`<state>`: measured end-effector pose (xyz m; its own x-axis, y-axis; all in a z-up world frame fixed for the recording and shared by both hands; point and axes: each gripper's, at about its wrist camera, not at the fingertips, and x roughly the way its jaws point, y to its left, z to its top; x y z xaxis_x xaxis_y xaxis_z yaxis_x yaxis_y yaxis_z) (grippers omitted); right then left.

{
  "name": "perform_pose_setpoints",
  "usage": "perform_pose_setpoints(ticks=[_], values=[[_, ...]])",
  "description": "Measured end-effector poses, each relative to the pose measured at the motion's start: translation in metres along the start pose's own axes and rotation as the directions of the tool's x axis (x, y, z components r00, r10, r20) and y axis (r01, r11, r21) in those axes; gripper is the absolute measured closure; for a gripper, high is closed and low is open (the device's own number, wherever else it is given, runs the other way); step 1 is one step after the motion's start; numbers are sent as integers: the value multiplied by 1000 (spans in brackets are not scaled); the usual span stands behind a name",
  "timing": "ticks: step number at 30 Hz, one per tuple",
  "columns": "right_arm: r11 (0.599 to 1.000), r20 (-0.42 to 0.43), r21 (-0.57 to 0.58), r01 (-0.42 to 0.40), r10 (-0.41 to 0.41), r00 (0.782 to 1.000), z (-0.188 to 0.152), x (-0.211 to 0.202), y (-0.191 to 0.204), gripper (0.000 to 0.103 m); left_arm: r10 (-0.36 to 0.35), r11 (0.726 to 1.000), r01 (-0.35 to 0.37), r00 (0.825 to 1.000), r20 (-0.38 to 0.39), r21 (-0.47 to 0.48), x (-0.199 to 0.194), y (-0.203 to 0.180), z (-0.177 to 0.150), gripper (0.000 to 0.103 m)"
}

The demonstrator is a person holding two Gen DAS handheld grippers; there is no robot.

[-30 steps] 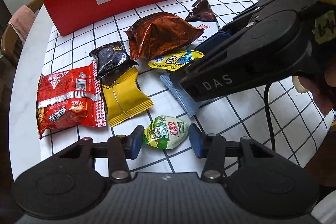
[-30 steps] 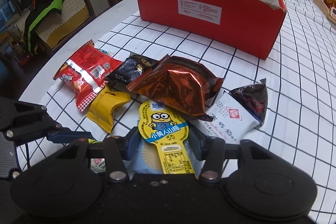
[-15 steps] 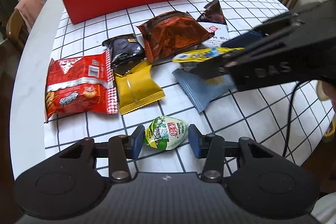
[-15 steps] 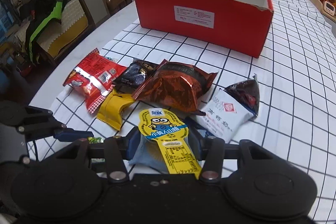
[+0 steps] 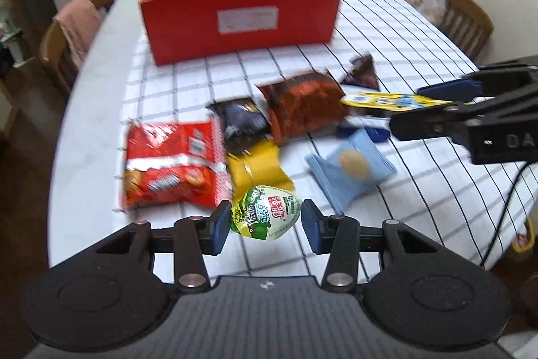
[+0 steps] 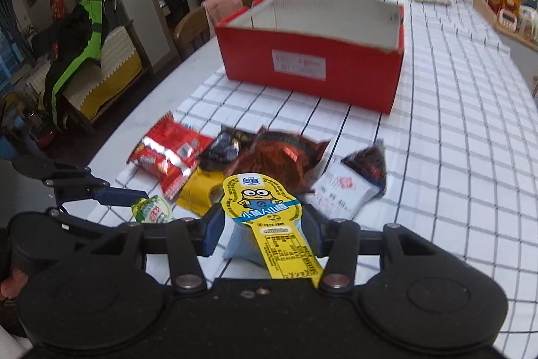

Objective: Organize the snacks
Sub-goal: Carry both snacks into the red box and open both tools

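My left gripper (image 5: 265, 226) is shut on a green jelly cup (image 5: 265, 217) and holds it above the table; the cup also shows in the right wrist view (image 6: 151, 210). My right gripper (image 6: 262, 227) is shut on a yellow Minion snack (image 6: 269, 217), held flat in the air; in the left wrist view the snack (image 5: 390, 100) sticks out of that gripper at the right. An open red box (image 5: 238, 19) stands at the far side of the table, also in the right wrist view (image 6: 312, 63). Loose snacks lie between me and the box.
On the checked tablecloth (image 5: 420, 32) lie a red packet (image 5: 171, 164), a black packet (image 5: 240, 121), a yellow packet (image 5: 257, 169), a brown bag (image 5: 302, 106), a light blue packet (image 5: 351, 164) and a white packet (image 6: 343, 190). Wooden chairs (image 5: 462, 14) flank the table.
Both grippers have risen from the table with their snacks held. The view has pulled back and up, so the box's open top now shows. The light blue packet is uncovered.
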<state>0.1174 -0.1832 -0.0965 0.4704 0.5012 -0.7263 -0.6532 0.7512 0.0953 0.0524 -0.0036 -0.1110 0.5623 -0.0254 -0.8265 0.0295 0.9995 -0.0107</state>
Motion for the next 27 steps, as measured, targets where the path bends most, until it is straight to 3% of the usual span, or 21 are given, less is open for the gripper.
perform_pose_setpoints(ticks=[13,21,27], values=[[997,136,-43,61,-54,989,60,-23,-15,54,65,998,-62,988,137,-26,-28,15,76,59],[992,181,-69,104,-90,979,106,-9,-37,54,80,997,-78,976,202,-14,-28,21,129,59],[991,170,-49,121,-111,979,139,16,-62,54,103,995,-99,975,197,-28,-10,30,169,59]])
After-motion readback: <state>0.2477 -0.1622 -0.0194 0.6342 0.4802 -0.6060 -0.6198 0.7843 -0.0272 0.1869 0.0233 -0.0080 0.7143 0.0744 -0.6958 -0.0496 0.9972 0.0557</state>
